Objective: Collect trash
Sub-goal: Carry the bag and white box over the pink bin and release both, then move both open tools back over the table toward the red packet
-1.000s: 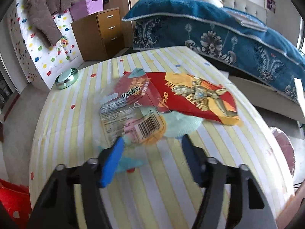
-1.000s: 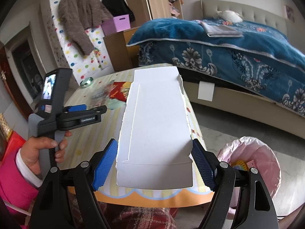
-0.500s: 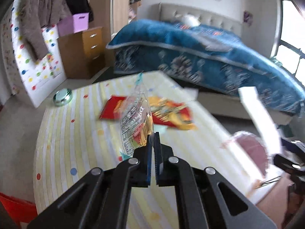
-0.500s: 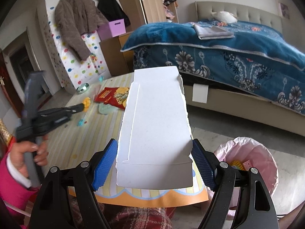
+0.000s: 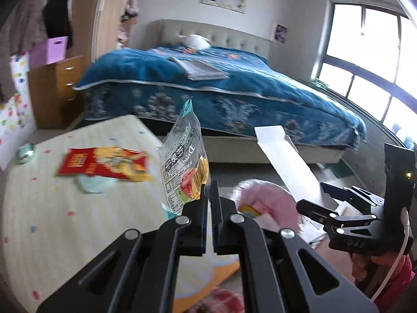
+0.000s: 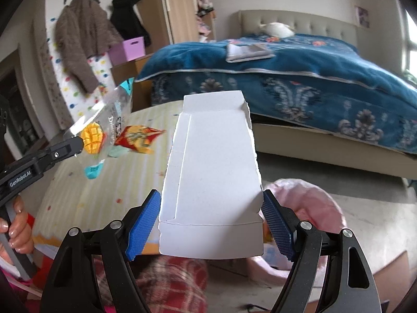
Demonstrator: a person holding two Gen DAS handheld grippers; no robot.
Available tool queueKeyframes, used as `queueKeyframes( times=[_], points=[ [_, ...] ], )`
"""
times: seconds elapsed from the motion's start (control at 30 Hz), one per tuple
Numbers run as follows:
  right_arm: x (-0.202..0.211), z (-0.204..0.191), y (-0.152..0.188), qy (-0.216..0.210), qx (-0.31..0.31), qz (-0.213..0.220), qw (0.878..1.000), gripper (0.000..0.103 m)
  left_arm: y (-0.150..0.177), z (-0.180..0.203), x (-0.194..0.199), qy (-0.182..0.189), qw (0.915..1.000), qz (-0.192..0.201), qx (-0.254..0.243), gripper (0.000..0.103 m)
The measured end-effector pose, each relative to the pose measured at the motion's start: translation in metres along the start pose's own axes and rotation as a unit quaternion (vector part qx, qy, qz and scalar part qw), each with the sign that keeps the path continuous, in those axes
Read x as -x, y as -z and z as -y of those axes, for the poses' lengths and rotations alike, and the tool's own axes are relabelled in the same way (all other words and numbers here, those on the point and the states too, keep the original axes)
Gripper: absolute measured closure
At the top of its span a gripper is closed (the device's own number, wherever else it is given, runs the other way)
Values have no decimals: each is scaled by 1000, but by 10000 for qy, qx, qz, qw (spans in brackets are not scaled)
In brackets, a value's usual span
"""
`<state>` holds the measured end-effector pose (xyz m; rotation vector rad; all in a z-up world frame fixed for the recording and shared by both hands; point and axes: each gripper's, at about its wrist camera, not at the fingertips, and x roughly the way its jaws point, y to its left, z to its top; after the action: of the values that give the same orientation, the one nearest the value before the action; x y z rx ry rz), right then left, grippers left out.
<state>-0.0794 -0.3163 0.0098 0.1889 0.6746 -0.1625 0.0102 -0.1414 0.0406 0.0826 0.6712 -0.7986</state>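
Note:
My left gripper (image 5: 208,195) is shut on a clear dried-fruit snack bag (image 5: 183,161), lifted off the striped table (image 5: 65,221) and standing upright from the jaws. From the right wrist view that bag (image 6: 104,125) hangs at the left in the left gripper (image 6: 75,143). My right gripper (image 6: 211,214) is shut on a flattened white cardboard box (image 6: 213,161), held across its width. A pink-lined trash bin (image 6: 307,198) sits on the floor just beyond the box; in the left wrist view the bin (image 5: 265,200) lies past the table's edge. A red and yellow snack wrapper (image 5: 104,164) stays on the table.
A pale green scrap (image 5: 93,184) lies by the red wrapper, and a small round green object (image 5: 26,152) sits at the table's far left. A bed with a blue cover (image 6: 286,73) fills the back. Grey floor (image 6: 365,221) lies between bed and table.
The left gripper closed on the clear bag and lifted it off the table, swinging right toward the bin. The right gripper carried the white box a little toward the bin.

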Motion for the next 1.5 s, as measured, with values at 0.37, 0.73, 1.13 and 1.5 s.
queueKeyframes(
  times=[0.37,0.73,1.13,1.5],
  points=[
    [7,75,22,638,-563,-194,9962,25,-5,81,-81,975,9928,-500,-477,102],
    [-30,154,35,905,-1027,-541,9891,25,-20,113,-173,1442,9821,-1147,-400,102],
    [-60,179,52,921,-1150,-984,9842,17,-27,101,-190,1235,9846,-1227,-162,53],
    [7,135,38,664,-855,-348,9935,15,-30,51,-89,206,9989,-380,-187,37]
  ],
)
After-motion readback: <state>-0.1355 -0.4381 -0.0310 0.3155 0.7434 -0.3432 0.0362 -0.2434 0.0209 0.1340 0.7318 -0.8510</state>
